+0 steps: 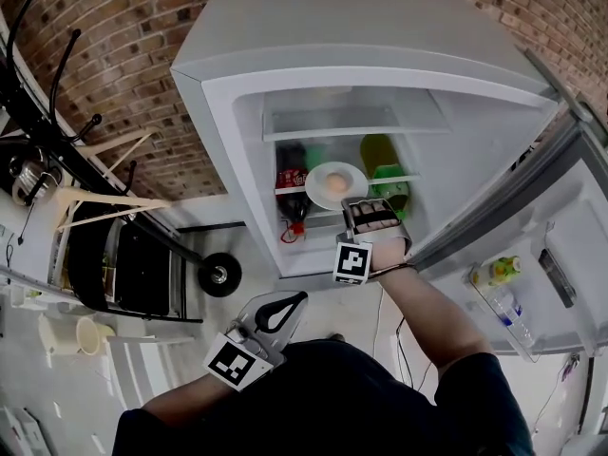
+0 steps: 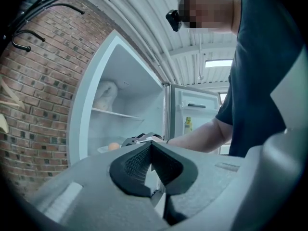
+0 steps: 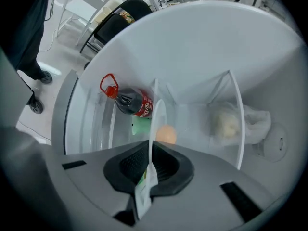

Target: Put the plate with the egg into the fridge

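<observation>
A: Where's the round white plate (image 3: 158,113)?
B: Inside the fridge (image 1: 249,122), thin rim pinched by the right hand-held gripper (image 3: 150,159), smooth egg (image 3: 166,134) on it. Left hand-held gripper (image 2: 151,152) is clenched empty, ribbed jaws together.

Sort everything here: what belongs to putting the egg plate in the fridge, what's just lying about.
Job: round white plate, brown egg, open white fridge, right gripper gripping plate's rim.
Lying about: dark red-capped cola bottle, green container.
</observation>
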Demonstrator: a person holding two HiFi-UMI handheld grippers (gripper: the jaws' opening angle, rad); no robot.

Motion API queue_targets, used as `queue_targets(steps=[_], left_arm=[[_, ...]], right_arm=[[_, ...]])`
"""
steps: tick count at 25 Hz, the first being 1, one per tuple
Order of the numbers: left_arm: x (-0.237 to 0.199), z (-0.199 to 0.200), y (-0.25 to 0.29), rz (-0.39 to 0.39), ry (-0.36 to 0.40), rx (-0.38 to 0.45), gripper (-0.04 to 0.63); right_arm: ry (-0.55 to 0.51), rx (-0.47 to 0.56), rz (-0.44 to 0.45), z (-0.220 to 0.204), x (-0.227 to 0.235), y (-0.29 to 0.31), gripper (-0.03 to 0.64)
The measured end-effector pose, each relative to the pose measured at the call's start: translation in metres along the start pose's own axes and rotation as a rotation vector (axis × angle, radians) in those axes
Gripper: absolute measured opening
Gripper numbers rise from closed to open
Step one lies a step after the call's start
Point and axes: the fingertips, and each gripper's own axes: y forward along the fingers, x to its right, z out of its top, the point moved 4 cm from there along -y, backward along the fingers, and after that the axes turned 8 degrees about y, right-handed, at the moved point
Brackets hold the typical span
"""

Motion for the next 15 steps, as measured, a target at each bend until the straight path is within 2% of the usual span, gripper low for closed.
queue_targets(steps=[8, 15], left_arm=[[-0.003, -0.005, -0.007, 0.045, -0.006, -0.024, -0.005], [-0.001, -0.007, -0.012, 0.062, -0.006, -0.041, -0.004]], right_arm=[[-0.046, -0.019, 0.004, -0.003, 0.003, 0.027, 0.020], [-0.043, -0.025, 0.056, -0.003, 0.007, 0.044, 0.023]])
